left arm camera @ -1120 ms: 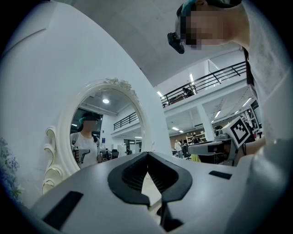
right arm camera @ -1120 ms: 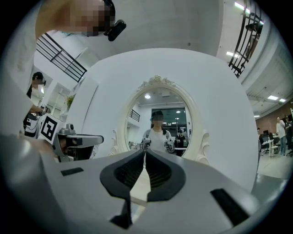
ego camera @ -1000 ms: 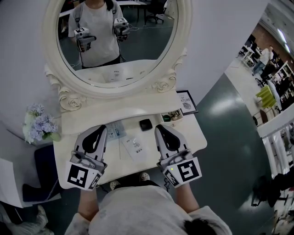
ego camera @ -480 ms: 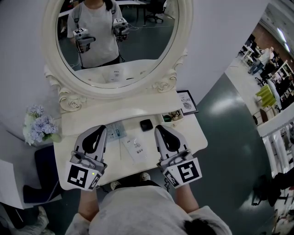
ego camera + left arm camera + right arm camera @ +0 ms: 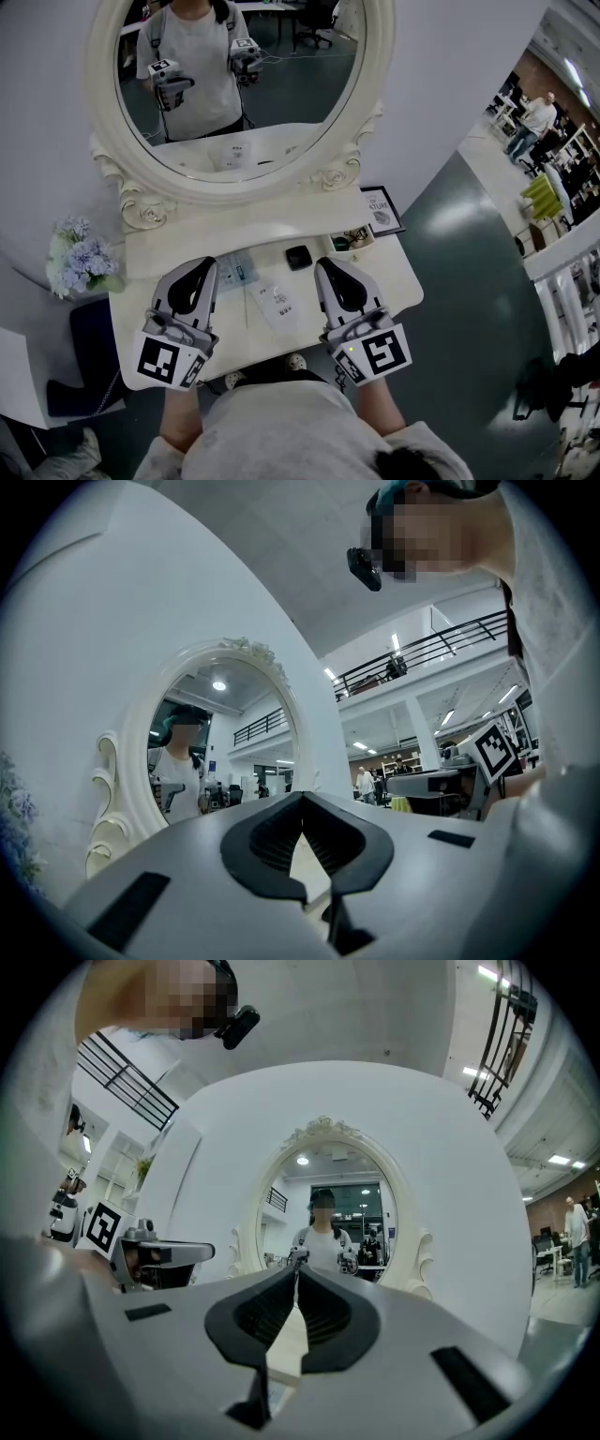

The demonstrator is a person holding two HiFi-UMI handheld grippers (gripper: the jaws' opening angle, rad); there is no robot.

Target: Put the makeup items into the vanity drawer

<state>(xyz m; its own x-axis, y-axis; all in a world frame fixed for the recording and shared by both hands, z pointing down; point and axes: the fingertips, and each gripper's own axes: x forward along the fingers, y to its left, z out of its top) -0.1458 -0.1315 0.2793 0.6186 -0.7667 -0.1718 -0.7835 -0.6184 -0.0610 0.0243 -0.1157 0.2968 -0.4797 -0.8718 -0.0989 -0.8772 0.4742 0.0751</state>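
Note:
On the white vanity top (image 5: 394, 281), a small black compact (image 5: 297, 255) lies between a clear packet (image 5: 234, 270) and a small open box of little items (image 5: 354, 238). A flat white sachet (image 5: 278, 302) lies near the front edge. My left gripper (image 5: 206, 262) hovers over the left half of the top, shut and empty, its tips beside the clear packet. My right gripper (image 5: 325, 261) is held over the right half, also shut and empty, just right of the compact. In the gripper views the left gripper (image 5: 302, 799) and right gripper (image 5: 297, 1272) point at the mirror. No drawer front shows.
A large oval mirror (image 5: 234, 94) in a carved white frame stands at the back of the vanity. A framed card (image 5: 382, 208) leans at the back right. Pale blue flowers (image 5: 82, 255) sit off the left end. Grey-green floor (image 5: 469, 281) lies to the right.

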